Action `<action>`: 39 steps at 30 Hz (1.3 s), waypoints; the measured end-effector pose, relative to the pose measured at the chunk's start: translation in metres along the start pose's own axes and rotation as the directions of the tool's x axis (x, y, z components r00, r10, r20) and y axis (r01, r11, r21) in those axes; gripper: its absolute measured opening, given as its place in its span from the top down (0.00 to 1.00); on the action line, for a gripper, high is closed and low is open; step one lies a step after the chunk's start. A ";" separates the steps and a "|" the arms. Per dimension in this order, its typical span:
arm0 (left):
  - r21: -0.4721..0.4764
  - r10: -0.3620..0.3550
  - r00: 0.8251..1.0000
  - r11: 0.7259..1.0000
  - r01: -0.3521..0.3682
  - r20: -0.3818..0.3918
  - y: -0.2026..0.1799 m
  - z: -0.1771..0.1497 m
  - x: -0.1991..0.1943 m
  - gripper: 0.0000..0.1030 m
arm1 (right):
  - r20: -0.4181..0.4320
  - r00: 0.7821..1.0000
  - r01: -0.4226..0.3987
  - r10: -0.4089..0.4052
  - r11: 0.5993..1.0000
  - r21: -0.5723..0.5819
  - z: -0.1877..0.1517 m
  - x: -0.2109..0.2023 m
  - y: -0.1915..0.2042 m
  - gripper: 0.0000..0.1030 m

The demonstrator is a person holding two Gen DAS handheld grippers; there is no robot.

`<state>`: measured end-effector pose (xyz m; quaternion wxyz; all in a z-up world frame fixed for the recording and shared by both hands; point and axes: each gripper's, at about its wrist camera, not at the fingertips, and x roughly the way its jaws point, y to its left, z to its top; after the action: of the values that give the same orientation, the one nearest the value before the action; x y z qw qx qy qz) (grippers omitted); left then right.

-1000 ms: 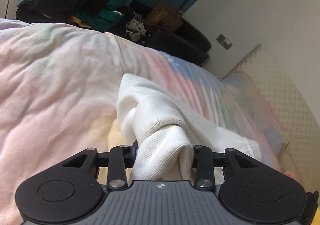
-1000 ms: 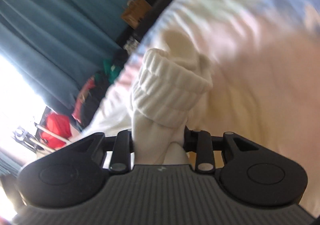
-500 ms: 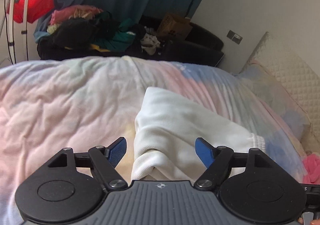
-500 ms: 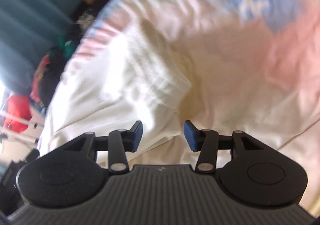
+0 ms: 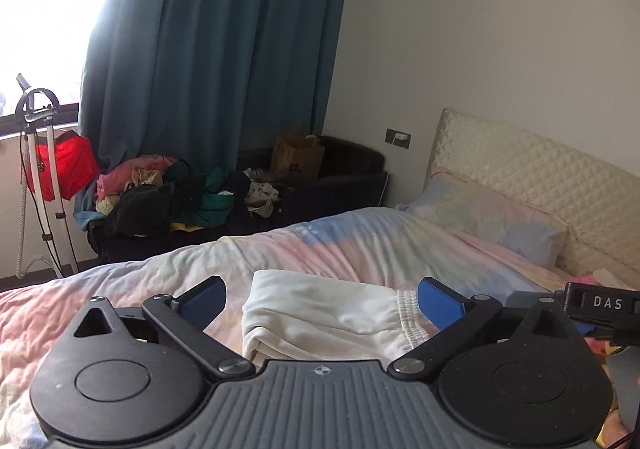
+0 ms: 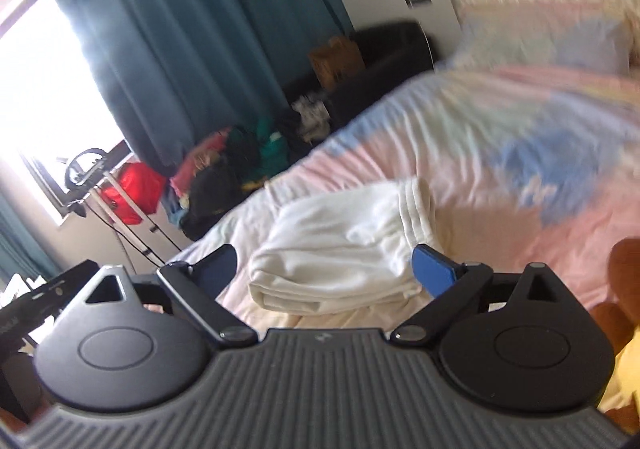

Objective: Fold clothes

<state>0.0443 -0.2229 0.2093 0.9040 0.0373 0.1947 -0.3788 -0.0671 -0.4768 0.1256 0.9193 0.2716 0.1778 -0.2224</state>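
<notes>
A white folded garment [image 5: 324,313] with a ribbed elastic band lies flat on the pastel duvet [image 5: 120,289]. It also shows in the right wrist view [image 6: 340,253], folded into a compact stack. My left gripper [image 5: 322,299] is open and empty, raised just above and behind the garment. My right gripper [image 6: 324,263] is open and empty too, pulled back from the garment. The right gripper's body shows at the right edge of the left wrist view [image 5: 600,305].
A pile of mixed clothes [image 5: 160,201] lies on a dark sofa beyond the bed, beside a brown paper bag [image 5: 298,161]. A stand with a red item [image 5: 60,165] is at the window. Pillow [image 5: 480,221] and quilted headboard [image 5: 540,169] are at the right.
Both grippers let go of the white garment, opened wide, and lifted back. The garment dropped onto the duvet and now lies folded flat.
</notes>
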 end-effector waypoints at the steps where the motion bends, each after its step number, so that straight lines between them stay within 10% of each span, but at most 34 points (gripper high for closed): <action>1: 0.007 0.009 1.000 1.000 -0.009 0.009 -0.005 -0.001 -0.014 0.00 | 0.029 1.000 -0.004 0.004 1.000 -0.025 -0.002 -0.015 0.004 0.07; 14: 0.107 0.044 0.994 0.993 -0.055 0.103 -0.040 -0.081 -0.110 0.00 | 0.240 0.971 0.038 0.022 0.970 -0.241 -0.083 -0.106 0.030 0.07; 39: 0.021 0.138 0.984 0.990 -0.142 0.116 -0.005 -0.172 -0.100 0.00 | 0.245 0.969 0.115 -0.032 0.936 -0.333 -0.181 -0.050 0.031 0.07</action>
<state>-0.0784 -0.1226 0.0896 0.9374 0.0423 0.1341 -0.3186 -0.1306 -0.3337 0.0179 0.9581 0.0713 0.1135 -0.2532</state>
